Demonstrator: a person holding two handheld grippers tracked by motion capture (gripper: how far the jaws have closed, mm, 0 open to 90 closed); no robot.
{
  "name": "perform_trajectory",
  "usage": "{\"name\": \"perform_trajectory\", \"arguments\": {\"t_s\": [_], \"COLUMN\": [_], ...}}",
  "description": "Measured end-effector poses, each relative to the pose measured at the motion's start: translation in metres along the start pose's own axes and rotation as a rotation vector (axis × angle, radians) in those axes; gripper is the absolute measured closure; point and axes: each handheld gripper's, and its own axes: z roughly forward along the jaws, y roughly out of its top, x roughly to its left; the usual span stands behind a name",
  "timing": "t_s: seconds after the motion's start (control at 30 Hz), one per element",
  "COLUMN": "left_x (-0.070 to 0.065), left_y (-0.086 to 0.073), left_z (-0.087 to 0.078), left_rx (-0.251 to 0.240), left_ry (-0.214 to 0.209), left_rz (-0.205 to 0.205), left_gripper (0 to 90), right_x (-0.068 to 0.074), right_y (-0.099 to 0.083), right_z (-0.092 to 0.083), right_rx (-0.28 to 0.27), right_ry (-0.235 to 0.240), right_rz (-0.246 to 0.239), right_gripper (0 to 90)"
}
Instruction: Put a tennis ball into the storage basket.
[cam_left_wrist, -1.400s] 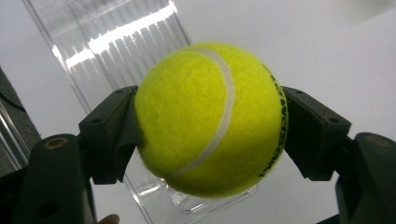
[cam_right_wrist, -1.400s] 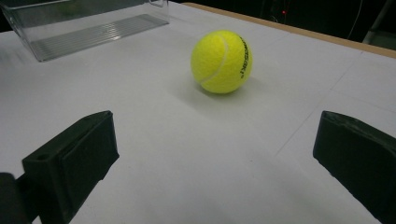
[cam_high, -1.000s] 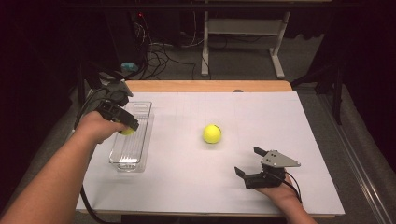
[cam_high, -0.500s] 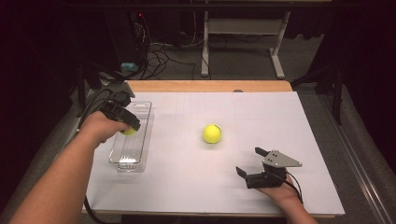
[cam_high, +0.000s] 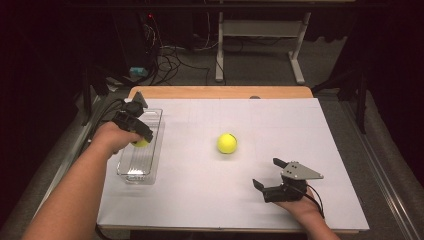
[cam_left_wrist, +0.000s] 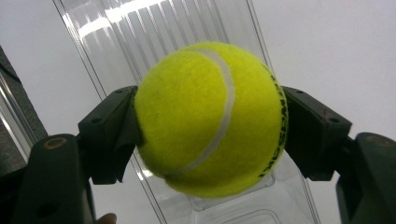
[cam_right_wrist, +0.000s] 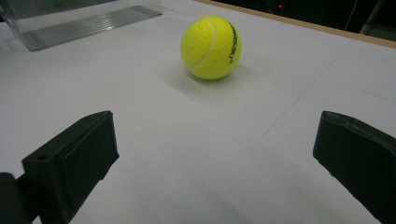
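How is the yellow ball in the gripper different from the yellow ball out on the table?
The held ball is squeezed between the left gripper jaws; the loose ball lies free, with nothing touching it.
The held ball hangs over the clear tray at the table's left; the loose ball rests on the white tabletop near the middle, ahead of the open right gripper.
Both are fuzzy yellow tennis balls with a white seam and black lettering.
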Motion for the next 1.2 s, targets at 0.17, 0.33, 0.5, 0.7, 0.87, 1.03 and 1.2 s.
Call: {"name": "perform_trajectory", "arguments": {"t_s": [0.17, 0.33, 0.5, 0.7, 0.87, 1.03, 1.2], "left_x": [0.002, 0.001, -0.002, -0.003, -0.005, -0.01, -0.018], "left_y": [0.003, 0.006, 0.006, 0.003, 0.001, -0.001, -0.003], "left_z": [0.003, 0.005, 0.003, -0.004, -0.006, -0.005, -0.002], "left_rx": [-0.003, -0.003, -0.009, -0.017, -0.027, -0.024, -0.016], "left_ry": [0.003, 0.002, -0.003, -0.02, -0.018, -0.023, -0.03], "left_rz": [-0.009, -0.009, 0.006, 0.014, 0.016, 0.032, 0.06], "left_gripper": [26.1, 25.7, 2.0, 0.6, 0.7, 0.7, 0.7], "right_x": [0.0, 0.0, 0.0, 0.001, 0.001, 0.001, 0.001], "right_y": [0.0, 0.0, 0.0, 0.0, 0.0, 0.0, 0.0], "right_z": [0.0, 0.0, 0.0, 0.0, 0.0, 0.0, 0.0], "right_rx": [0.001, 0.0, 0.001, 0.002, 0.003, 0.003, 0.004], "right_ry": [0.001, 0.001, 0.001, 0.003, 0.001, -0.002, -0.003], "right_rz": [-0.004, -0.007, -0.004, -0.005, -0.005, -0.007, -0.013], "right_gripper": [0.0, 0.0, 0.0, 0.0, 0.0, 0.0, 0.0]}}
